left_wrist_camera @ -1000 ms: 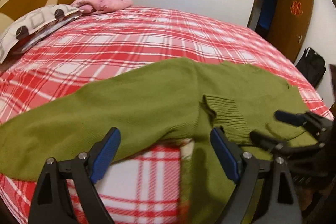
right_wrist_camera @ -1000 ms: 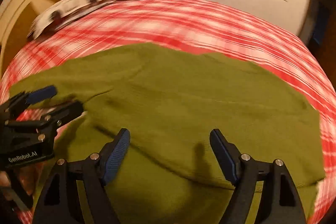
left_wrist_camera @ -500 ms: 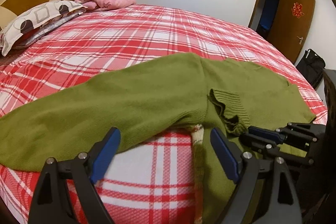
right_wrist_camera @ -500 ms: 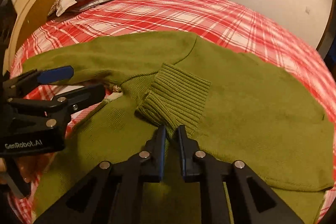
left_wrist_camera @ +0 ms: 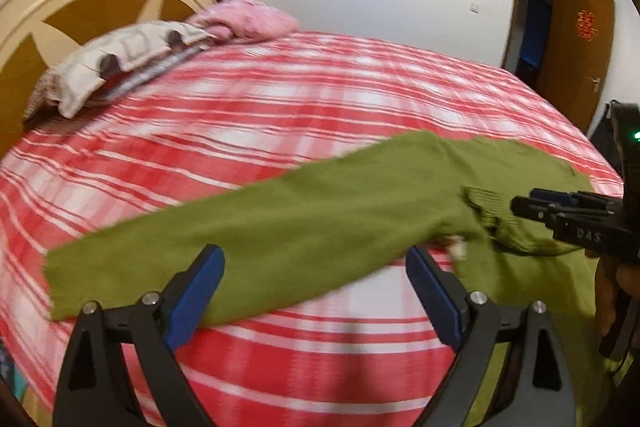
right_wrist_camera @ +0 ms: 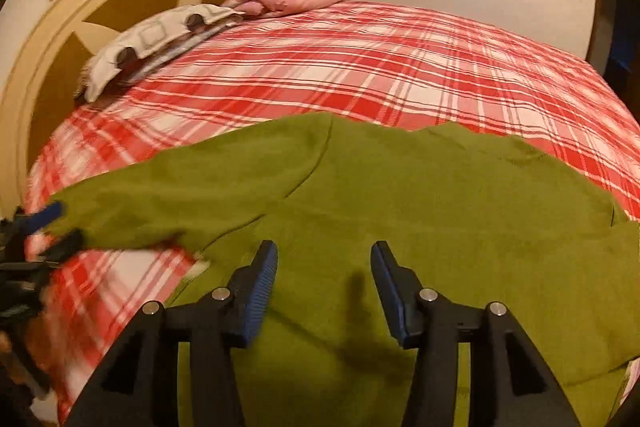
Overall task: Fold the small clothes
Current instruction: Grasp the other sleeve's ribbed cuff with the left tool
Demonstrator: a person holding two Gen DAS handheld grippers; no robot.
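Note:
An olive green knit sweater lies spread on the red plaid bed. One long sleeve stretches out to the left in the left wrist view, and a ribbed cuff lies folded onto the body. My left gripper is open and empty, hovering just in front of that long sleeve. My right gripper is open and empty above the sweater's body; it also shows at the right edge of the left wrist view. The left gripper shows at the left edge of the right wrist view.
The red plaid bed cover spreads behind the sweater. A patterned pillow and a pink pillow lie by the round cream headboard. A brown door and a dark bag stand at the right.
My right gripper, shut on the ribbed cuff half a second ago, has opened and drawn back over the sweater body. The left gripper has shifted left along the long sleeve, still open.

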